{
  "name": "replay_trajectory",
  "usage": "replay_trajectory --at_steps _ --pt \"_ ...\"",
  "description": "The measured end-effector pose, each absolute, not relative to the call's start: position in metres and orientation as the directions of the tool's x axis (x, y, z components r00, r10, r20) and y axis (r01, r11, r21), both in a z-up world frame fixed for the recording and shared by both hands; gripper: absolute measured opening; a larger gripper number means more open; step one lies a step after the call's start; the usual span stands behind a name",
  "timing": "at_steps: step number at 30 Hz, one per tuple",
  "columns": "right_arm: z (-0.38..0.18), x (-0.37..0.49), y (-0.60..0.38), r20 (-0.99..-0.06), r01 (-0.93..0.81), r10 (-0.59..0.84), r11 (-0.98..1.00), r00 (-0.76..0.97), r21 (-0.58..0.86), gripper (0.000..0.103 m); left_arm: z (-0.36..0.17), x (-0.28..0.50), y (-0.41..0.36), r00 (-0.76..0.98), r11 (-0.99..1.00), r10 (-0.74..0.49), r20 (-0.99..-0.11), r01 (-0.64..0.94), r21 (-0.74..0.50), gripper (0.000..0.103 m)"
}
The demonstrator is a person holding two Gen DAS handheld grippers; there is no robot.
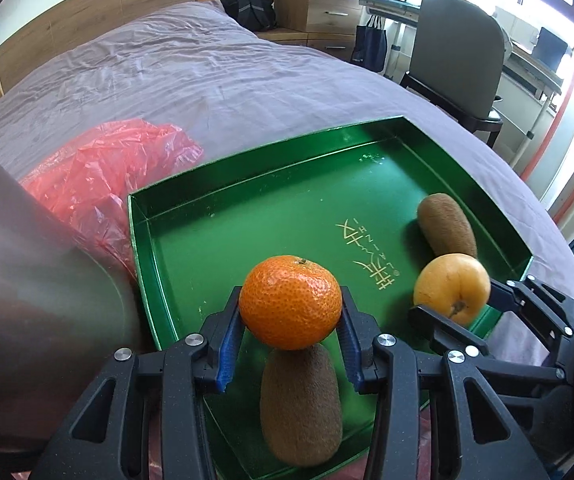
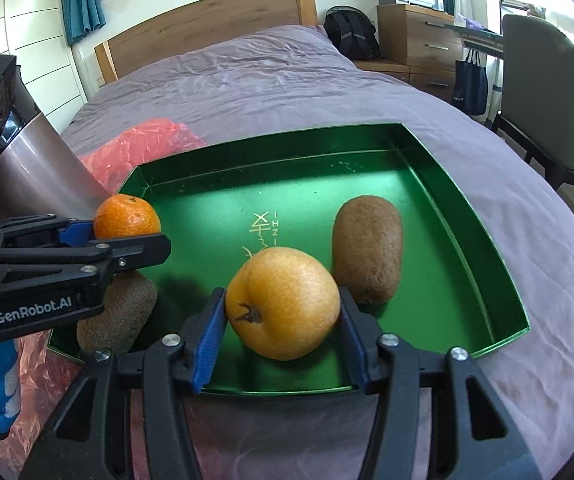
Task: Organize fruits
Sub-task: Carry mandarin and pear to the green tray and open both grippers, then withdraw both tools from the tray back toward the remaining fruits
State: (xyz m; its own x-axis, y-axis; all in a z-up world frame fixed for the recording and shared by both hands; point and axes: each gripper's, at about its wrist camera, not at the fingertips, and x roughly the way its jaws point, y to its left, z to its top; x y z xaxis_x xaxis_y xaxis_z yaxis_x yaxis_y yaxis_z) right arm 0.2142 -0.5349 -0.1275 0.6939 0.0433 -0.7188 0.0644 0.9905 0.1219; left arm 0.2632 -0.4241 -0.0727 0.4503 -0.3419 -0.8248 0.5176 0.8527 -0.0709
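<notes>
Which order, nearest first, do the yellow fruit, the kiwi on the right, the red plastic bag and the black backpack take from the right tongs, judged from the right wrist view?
1. Yellow fruit: held between the right tongs, over the green tray.
2. Kiwi: just right of it, in the tray.
3. Red plastic bag: beyond the tray's far left corner.
4. Black backpack: beside the bed's head, farthest.

We noted a glossy green tray [image 2: 483, 240] on matt, creased cloth bedding [image 2: 271, 80]. Kiwis [image 2: 367, 248] looked rough and fuzzy, the tangerine [image 1: 291, 302] pitted and shiny. Crinkled red plastic bag [image 1: 115, 160]; wooden headboard [image 2: 207, 24].
</notes>
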Motion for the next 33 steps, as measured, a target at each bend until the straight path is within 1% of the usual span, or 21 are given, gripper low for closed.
replay_trajectory --at_steps 9,20,22,25,27,28,33 --pt "-0.133 0.215 -0.53 -0.722 0.042 0.023 0.997 0.692 0.072 0.03 -0.094 0.27 -0.428 0.421 0.865 -0.306 -0.854 0.497 -0.065 0.038" --pt "-0.132 0.211 -0.524 -0.722 0.031 0.002 0.999 0.692 0.032 0.031 -0.092 0.267 -0.427 0.43 0.866 -0.286 -0.856 0.499 -0.039 0.04" --pt "-0.131 0.211 -0.524 -0.723 0.035 -0.003 0.999 0.69 0.029 0.032 -0.09 0.265 -0.427 0.438 0.864 -0.28 -0.854 0.502 -0.025 0.042" --pt "-0.13 0.21 -0.523 -0.726 0.037 -0.004 0.999 0.687 0.03 0.032 -0.085 0.263 -0.426 0.451 0.866 -0.27 -0.851 0.5 -0.01 0.048" --pt "-0.127 0.208 -0.522 -0.72 0.039 -0.012 0.999 0.694 0.022 0.036 -0.081 0.261 -0.425 0.465 0.865 -0.261 -0.846 0.502 0.009 0.051" --pt "-0.125 0.207 -0.521 -0.717 0.04 -0.011 0.999 0.697 0.023 0.042 -0.08 0.26 -0.425 0.472 0.864 -0.255 -0.844 0.502 0.02 0.052" --pt "-0.118 0.198 -0.522 -0.715 0.054 -0.022 0.998 0.699 0.022 0.045 -0.072 0.255 -0.421 0.478 0.866 -0.253 -0.841 0.499 0.023 0.055"
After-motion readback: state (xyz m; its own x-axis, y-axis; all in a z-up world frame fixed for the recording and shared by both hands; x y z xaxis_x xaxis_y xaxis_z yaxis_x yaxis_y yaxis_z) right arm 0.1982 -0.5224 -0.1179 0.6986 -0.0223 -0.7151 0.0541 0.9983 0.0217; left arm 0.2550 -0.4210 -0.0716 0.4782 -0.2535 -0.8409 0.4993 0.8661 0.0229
